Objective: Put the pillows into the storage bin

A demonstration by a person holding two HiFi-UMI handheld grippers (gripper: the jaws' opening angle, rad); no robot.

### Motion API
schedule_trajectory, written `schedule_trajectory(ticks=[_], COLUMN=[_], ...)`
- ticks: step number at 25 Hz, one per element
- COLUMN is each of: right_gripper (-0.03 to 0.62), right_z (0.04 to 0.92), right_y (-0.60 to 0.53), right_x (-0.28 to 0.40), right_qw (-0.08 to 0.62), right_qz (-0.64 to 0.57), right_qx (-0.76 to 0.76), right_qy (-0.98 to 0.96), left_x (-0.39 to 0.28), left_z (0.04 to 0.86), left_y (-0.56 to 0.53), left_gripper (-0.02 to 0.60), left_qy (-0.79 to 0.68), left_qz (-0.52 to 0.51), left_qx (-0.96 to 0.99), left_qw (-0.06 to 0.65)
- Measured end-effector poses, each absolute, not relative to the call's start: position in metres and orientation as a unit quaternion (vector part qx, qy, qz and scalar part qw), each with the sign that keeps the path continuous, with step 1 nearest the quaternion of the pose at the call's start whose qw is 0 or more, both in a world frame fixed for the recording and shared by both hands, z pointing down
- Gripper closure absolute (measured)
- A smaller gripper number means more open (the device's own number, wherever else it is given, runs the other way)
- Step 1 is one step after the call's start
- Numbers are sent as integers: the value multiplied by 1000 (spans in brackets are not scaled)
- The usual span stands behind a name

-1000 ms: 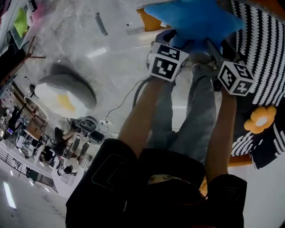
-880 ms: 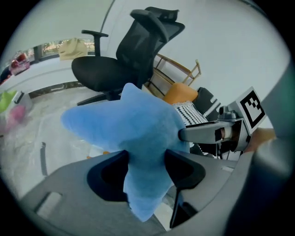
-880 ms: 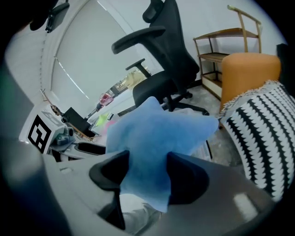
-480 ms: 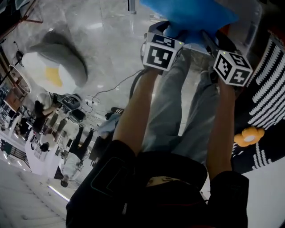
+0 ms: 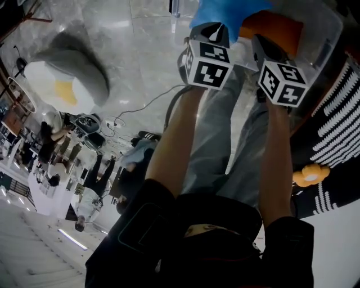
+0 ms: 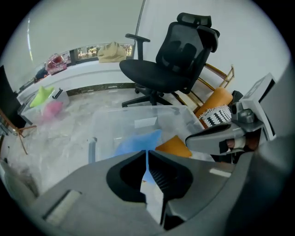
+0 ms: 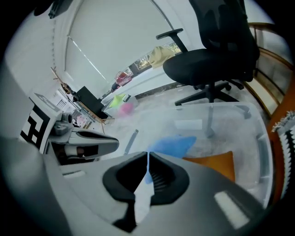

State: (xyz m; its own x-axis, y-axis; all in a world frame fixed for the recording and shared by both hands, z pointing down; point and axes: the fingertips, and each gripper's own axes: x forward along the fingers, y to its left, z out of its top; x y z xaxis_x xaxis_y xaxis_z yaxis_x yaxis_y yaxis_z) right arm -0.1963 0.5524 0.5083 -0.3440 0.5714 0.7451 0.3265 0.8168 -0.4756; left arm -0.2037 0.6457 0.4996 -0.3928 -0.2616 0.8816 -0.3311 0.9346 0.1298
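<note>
A blue pillow [image 5: 225, 12] lies inside the clear storage bin [image 5: 332, 34], beside an orange pillow [image 5: 274, 28]. Both grippers hover just above the bin's near side. My left gripper [image 5: 218, 32] is shut, with nothing between its jaws. My right gripper [image 5: 263, 49] is shut and empty too. In the left gripper view the blue pillow [image 6: 136, 142] and the orange pillow [image 6: 174, 146] show beyond the closed jaws [image 6: 146, 159]. The right gripper view shows the same pair, the blue pillow [image 7: 173, 145] and the orange pillow [image 7: 213, 163], past its closed jaws [image 7: 148, 161].
A white, grey and yellow egg-shaped pillow [image 5: 64, 84] lies on the marble floor at left. A black-and-white striped cushion with an orange flower [image 5: 309, 175] is at right. A black office chair [image 6: 177, 60] and a wooden chair [image 6: 216, 87] stand behind the bin. A cable [image 5: 149, 109] runs across the floor.
The blue pillow that sat at both grippers' tips now lies lower in the bin, apart from them. Both grippers have closed. The orange pillow has come into view.
</note>
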Motion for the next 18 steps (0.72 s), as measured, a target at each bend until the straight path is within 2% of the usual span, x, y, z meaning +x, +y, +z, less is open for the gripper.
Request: schedule_trajectory(ticks=[9, 14, 18], right_gripper=[591, 591, 591], right_z=[522, 507, 494], right_y=[507, 431, 359], right_x=[-148, -136, -121], right_qw=[491, 453, 421], right_qz=[190, 232, 213], right_qx=[-198, -128, -44], right_qy=[-827, -851, -881], left_x=[-178, -178, -173], left_z=[509, 496, 487], left_y=[610, 527, 457], left_gripper=[572, 572, 571], left_qy=[-819, -799, -775], left_qz=[7, 38, 84], left_qx=[248, 326, 391], left_qw=[518, 504, 490])
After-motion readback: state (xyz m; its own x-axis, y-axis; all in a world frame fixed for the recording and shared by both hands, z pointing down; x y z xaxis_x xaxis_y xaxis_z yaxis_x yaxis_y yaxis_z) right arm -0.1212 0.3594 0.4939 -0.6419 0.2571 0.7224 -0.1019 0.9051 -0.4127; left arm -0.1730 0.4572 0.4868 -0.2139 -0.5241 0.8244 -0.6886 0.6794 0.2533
